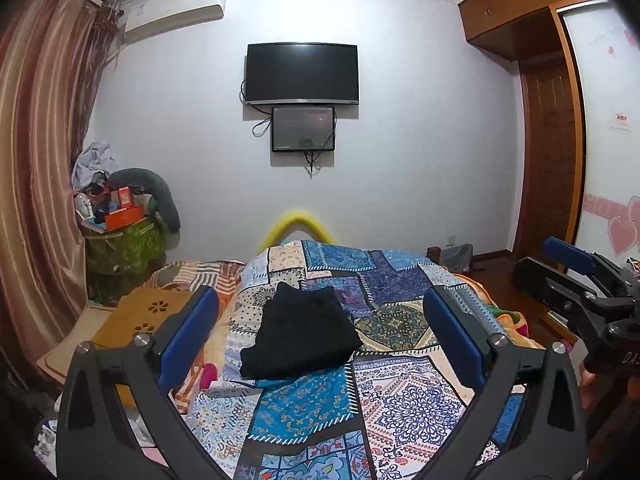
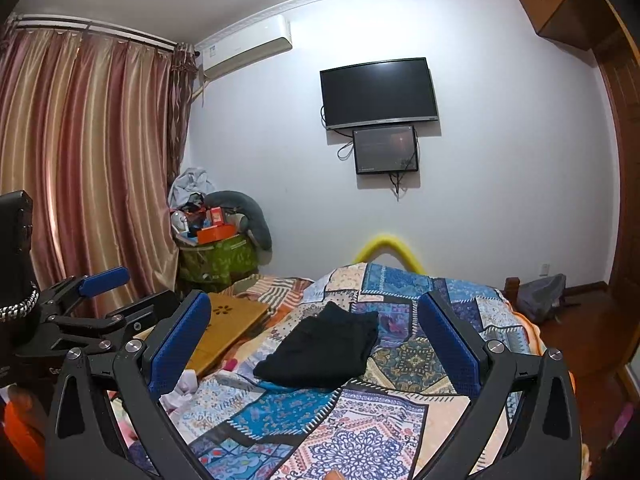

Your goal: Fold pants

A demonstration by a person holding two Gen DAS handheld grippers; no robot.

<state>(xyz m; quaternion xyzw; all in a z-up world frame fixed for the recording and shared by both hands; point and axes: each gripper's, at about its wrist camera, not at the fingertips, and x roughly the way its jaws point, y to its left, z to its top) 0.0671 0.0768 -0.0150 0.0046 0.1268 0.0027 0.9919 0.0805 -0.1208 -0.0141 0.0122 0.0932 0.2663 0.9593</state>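
The black pants (image 1: 300, 334) lie folded into a compact bundle on the patchwork quilt (image 1: 384, 396) of the bed. They also show in the right wrist view (image 2: 322, 346). My left gripper (image 1: 320, 320) is open and empty, held above the bed nearer than the pants. My right gripper (image 2: 314, 328) is open and empty too, also held back from the pants. The right gripper shows at the right edge of the left wrist view (image 1: 588, 280), and the left gripper at the left of the right wrist view (image 2: 100, 300).
A wooden lap table (image 1: 140, 316) lies on the bed left of the quilt. A cluttered green bin (image 1: 124, 248) stands by the curtain (image 1: 36, 160). A TV (image 1: 302, 74) hangs on the far wall. A wardrobe (image 1: 560, 120) is at right. A yellow footboard (image 1: 296, 224) rises behind the bed.
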